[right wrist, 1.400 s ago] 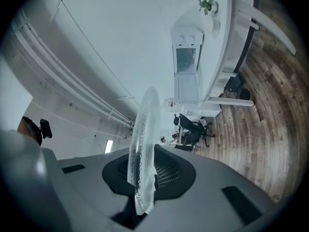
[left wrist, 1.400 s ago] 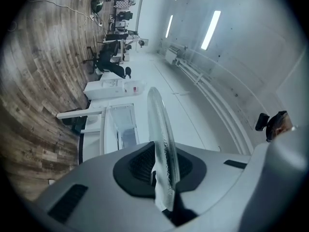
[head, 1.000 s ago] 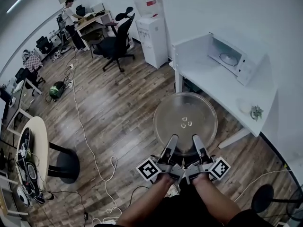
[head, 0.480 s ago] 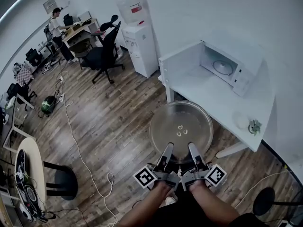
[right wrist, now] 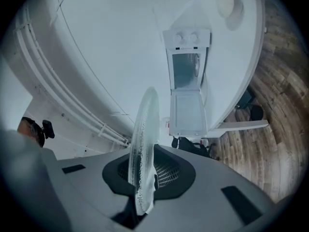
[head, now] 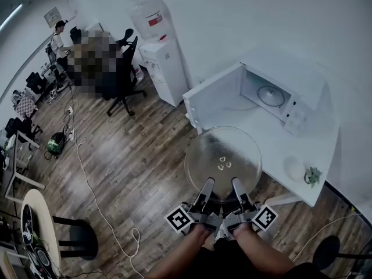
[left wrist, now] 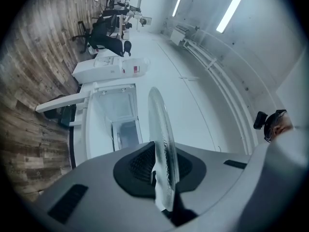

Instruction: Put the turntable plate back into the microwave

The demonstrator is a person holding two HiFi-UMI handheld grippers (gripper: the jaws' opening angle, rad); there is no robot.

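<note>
clamping turntable plate (head: 223, 156) edge, microwave (head: 273, 95) open

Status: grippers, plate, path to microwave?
Left gripper and right gripper shut on turntable plate rim. Plate held flat, short of open microwave. Nothing seen between.

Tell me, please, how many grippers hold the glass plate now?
2. The left gripper clamps the near rim of the turntable plate on its left; the right gripper clamps the same rim just beside it. No other gripper is in view.
</note>
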